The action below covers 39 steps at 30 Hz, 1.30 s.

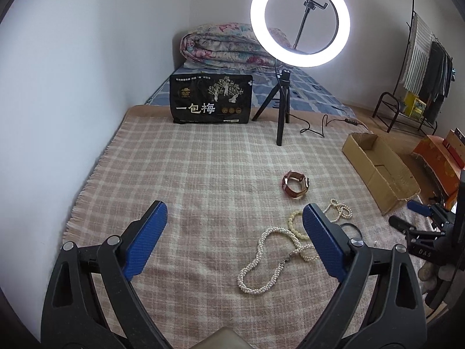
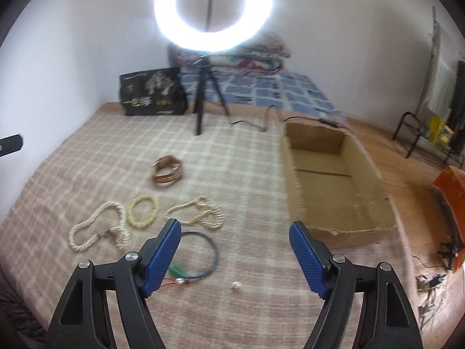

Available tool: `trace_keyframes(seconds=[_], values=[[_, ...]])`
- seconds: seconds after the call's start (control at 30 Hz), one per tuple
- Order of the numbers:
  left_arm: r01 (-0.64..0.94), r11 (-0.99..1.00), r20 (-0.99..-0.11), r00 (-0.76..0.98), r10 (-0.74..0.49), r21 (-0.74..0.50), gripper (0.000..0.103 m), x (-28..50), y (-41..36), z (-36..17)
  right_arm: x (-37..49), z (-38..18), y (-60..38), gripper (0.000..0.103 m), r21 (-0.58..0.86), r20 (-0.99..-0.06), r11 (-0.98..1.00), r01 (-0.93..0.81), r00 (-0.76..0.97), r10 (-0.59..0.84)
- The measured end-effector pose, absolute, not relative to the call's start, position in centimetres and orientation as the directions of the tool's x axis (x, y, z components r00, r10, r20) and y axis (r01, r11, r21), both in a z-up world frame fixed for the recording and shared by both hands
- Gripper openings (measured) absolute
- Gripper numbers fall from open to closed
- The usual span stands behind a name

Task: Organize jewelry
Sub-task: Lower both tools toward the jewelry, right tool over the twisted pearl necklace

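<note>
On the checked blanket lie a twisted pearl necklace [image 1: 261,261] [image 2: 96,229], a cream bead bracelet [image 1: 293,224] [image 2: 144,210], a thin pearl strand [image 1: 340,209] [image 2: 197,212] and a brown leather watch [image 1: 296,184] [image 2: 167,171]. My left gripper [image 1: 234,206] hangs open above the blanket, with the twisted necklace just under its right finger. My right gripper [image 2: 235,224] [image 1: 407,215] is open too, with nothing between its pads. A blue wire hoop [image 2: 213,250] with a green feather [image 2: 175,270] lies by its left finger. A loose pearl [image 2: 235,285] lies below the gap.
An open cardboard box [image 2: 334,197] [image 1: 377,168] sits on the blanket at the right. A lit ring light on a tripod [image 1: 283,110] [image 2: 203,99] and a black snack bag [image 1: 210,99] stand at the back. An orange box [image 1: 438,160] lies beyond the bed's right edge.
</note>
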<state>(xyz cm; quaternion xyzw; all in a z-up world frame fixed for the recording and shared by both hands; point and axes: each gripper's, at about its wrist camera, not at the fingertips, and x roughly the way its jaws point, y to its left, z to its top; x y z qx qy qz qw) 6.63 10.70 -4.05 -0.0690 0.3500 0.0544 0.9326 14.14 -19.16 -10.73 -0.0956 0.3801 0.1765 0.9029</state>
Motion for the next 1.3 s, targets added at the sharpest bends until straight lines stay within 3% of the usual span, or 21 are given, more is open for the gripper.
trace_keyframes(seconds=[0.27,0.57,0.67,0.7,0.77,0.93,1.13,1.3], values=[[-0.160,0.982,-0.673,0.738,0.054,-0.097,0.096,7.2,12.0,-4.5,13.8,-12.7,-14.0,0.067,0.010,-0.765,0.827,-0.562,0.529,0.369],[-0.143,0.988,-0.727,0.685,0.056,-0.060,0.096,11.7,11.6,-5.9,14.0,-15.2,-11.6,0.059,0.103,-0.806,0.791,-0.604,0.415,0.422],[-0.111,0.988,-0.748,0.663,-0.003,-0.103,0.096,13.3,11.4,-6.5,14.2,-15.7,-11.2,0.057,0.132,-0.808,0.786,-0.604,0.393,0.438],[-0.104,0.987,-0.764,0.645,-0.025,-0.120,0.094,14.0,11.4,-7.0,14.2,-16.0,-11.1,0.055,0.143,-0.810,0.783,-0.605,0.383,0.444],[-0.104,0.985,-0.787,0.615,-0.044,-0.136,0.080,15.1,11.3,-7.8,14.3,-16.3,-10.9,0.052,0.163,-0.814,0.778,-0.607,0.364,0.454],[-0.068,0.979,-0.841,0.526,-0.128,-0.192,0.065,17.7,10.5,-10.5,14.5,-17.2,-9.7,0.046,0.196,-0.816,0.763,-0.615,0.329,0.475],[-0.058,0.968,-0.876,0.441,-0.194,-0.244,0.058,19.8,9.8,-13.3,14.9,-18.0,-9.1,0.037,0.227,-0.817,0.757,-0.613,0.302,0.490],[-0.067,0.959,-0.879,0.423,-0.222,-0.274,0.058,21.4,9.7,-14.2,15.0,-18.3,-8.8,0.037,0.220,-0.820,0.758,-0.614,0.304,0.484]])
